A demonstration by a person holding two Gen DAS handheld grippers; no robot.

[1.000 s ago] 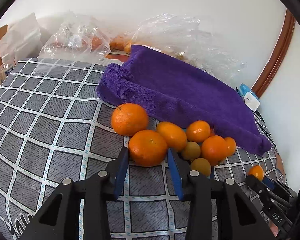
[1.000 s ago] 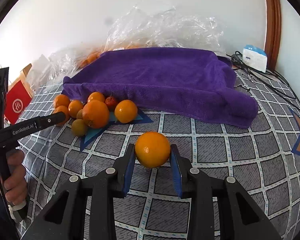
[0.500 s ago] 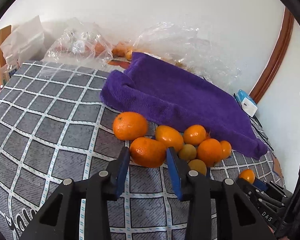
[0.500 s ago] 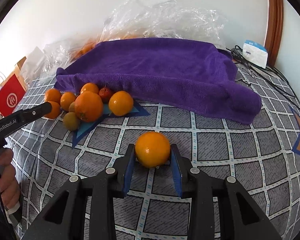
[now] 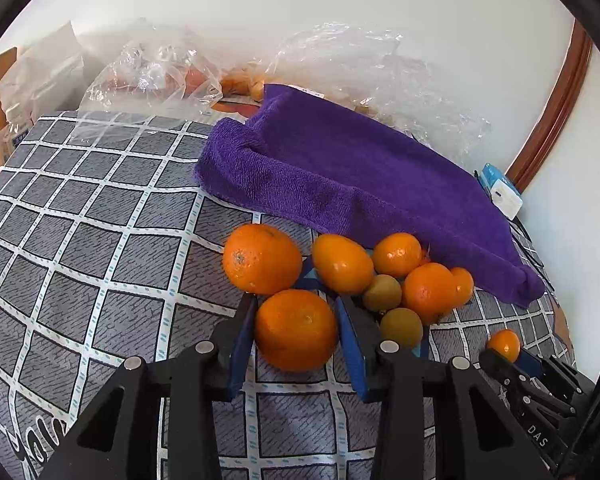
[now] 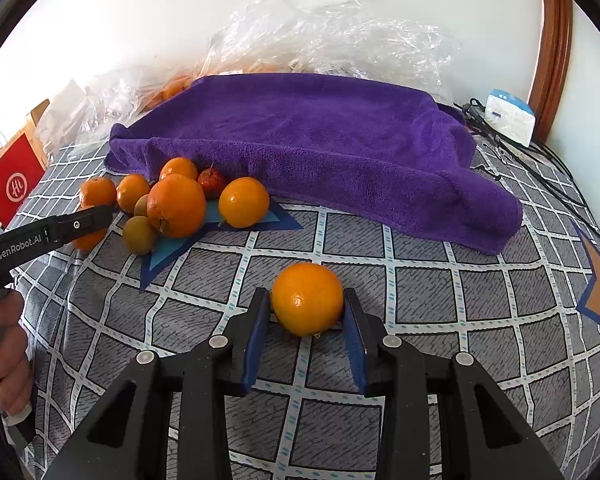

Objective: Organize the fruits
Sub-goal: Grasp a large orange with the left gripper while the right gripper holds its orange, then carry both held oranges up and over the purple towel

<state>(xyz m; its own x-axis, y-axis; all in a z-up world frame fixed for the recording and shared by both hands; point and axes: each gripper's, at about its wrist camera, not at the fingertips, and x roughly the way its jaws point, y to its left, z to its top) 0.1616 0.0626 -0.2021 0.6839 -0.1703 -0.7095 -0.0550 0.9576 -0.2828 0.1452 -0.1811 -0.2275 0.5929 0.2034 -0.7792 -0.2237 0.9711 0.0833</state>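
Note:
My left gripper (image 5: 296, 334) is shut on a large orange (image 5: 296, 330), just in front of a fruit pile on the grey checked cloth (image 5: 100, 240). The pile holds a big orange (image 5: 262, 258), several smaller oranges (image 5: 342, 264) and two green-brown fruits (image 5: 401, 327). My right gripper (image 6: 306, 312) is shut on a smaller orange (image 6: 307, 298) over the cloth, to the right of the same pile (image 6: 176, 205). In the right wrist view the left gripper (image 6: 60, 232) reaches into the pile from the left, held by a hand (image 6: 4, 344).
A purple towel (image 6: 320, 132) lies bunched behind the fruit, with crumpled clear plastic bags (image 6: 332, 36) against the wall. A red box (image 6: 16, 184) stands at far left. A white and blue box (image 6: 510, 116) and black cables (image 6: 540, 160) lie at far right.
Both grippers keep their oranges. The left one's orange now sits a little lower between the fingers. The right wrist view has tilted slightly, so the pile has drifted left.

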